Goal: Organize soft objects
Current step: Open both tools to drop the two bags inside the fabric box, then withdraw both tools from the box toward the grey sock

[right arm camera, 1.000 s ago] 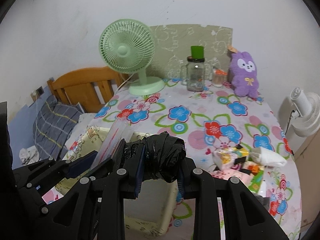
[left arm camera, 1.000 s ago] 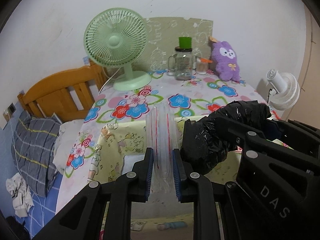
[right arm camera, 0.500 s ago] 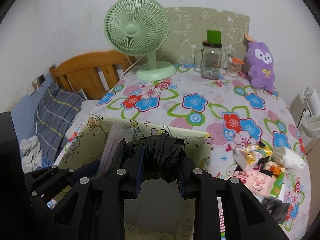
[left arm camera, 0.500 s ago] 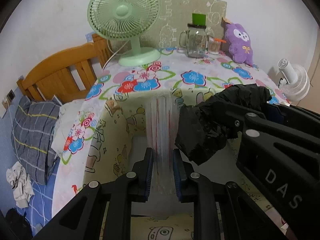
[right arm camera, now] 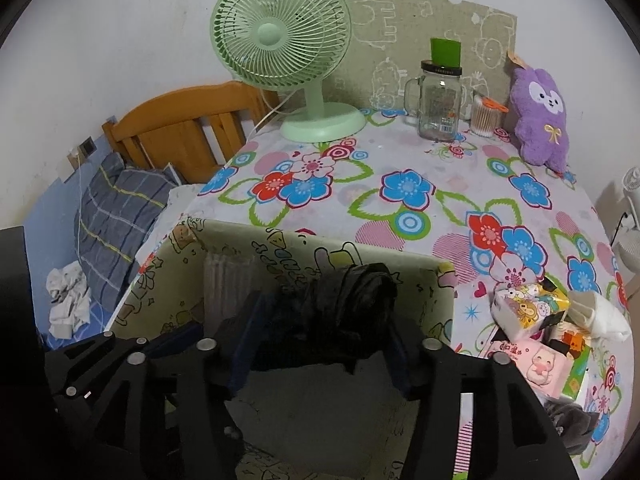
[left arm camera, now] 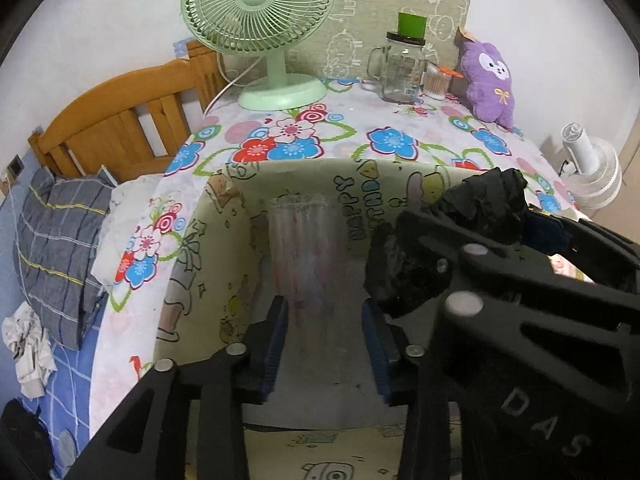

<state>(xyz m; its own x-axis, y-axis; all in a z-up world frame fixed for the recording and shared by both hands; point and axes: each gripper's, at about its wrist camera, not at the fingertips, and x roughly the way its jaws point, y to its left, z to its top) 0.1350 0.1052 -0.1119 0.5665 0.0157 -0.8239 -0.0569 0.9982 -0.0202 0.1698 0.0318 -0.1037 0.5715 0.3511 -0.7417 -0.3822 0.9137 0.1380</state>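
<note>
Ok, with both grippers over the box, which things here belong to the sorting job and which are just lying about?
Part of the job:
- clear plastic bags between the opening left gripper
- black plastic bag between the opening right gripper
- cartoon-print box
- tissue packs

Just lying about:
- green fan
- glass jar
- purple plush

My right gripper hangs over the cartoon-print box, jaws opening with the black plastic bag loose between them; the clear bag roll stands left inside; tissue packs lie right.
</note>
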